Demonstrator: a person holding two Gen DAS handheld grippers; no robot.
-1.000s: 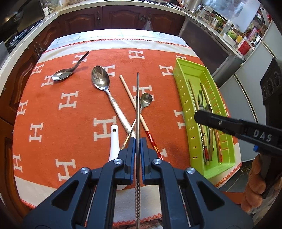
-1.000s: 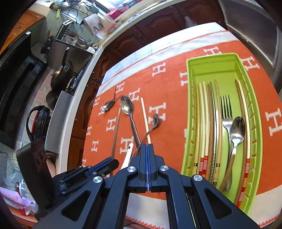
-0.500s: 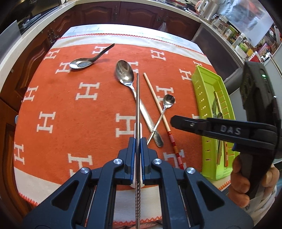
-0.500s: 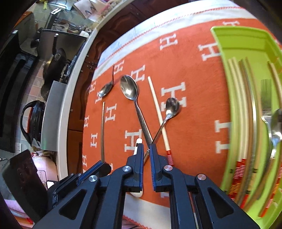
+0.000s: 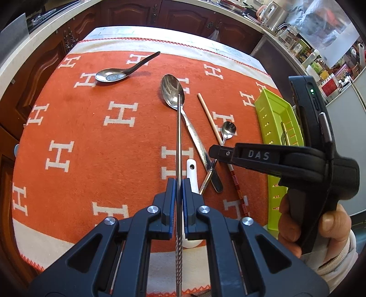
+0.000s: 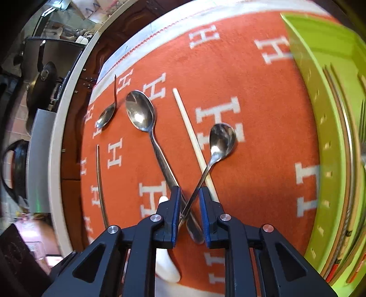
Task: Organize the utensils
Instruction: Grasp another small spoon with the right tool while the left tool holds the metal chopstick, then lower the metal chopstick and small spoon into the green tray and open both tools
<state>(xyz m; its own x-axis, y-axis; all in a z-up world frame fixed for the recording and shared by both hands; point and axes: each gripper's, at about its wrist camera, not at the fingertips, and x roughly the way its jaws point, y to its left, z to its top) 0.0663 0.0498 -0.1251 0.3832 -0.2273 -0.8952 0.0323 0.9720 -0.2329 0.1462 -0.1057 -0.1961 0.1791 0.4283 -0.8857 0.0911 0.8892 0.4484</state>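
My left gripper (image 5: pixel 179 181) is shut on a metal chopstick (image 5: pixel 179 137) and holds it above the orange cloth; the chopstick also shows in the right wrist view (image 6: pixel 99 182). My right gripper (image 6: pixel 189 190) is open, its jaws on either side of the small spoon's handle (image 6: pixel 199 182), low over the crossed utensils. It also shows in the left wrist view (image 5: pixel 213 152). A large spoon (image 6: pixel 146 128), a wooden chopstick (image 6: pixel 189 130), a white ceramic spoon (image 6: pixel 168 269) and a dark-handled spoon (image 5: pixel 119 73) lie on the cloth. The green tray (image 6: pixel 320 96) at the right holds several utensils.
The orange cloth with white H marks (image 5: pixel 91 137) covers the table. Dark wooden cabinets (image 5: pixel 183 16) and a counter with jars (image 5: pixel 297 45) stand beyond. Pans hang at the left in the right wrist view (image 6: pixel 43 86).
My right gripper has opened and come down left from the tray to straddle the small spoon's handle. My left gripper has shifted left, still holding the metal chopstick.
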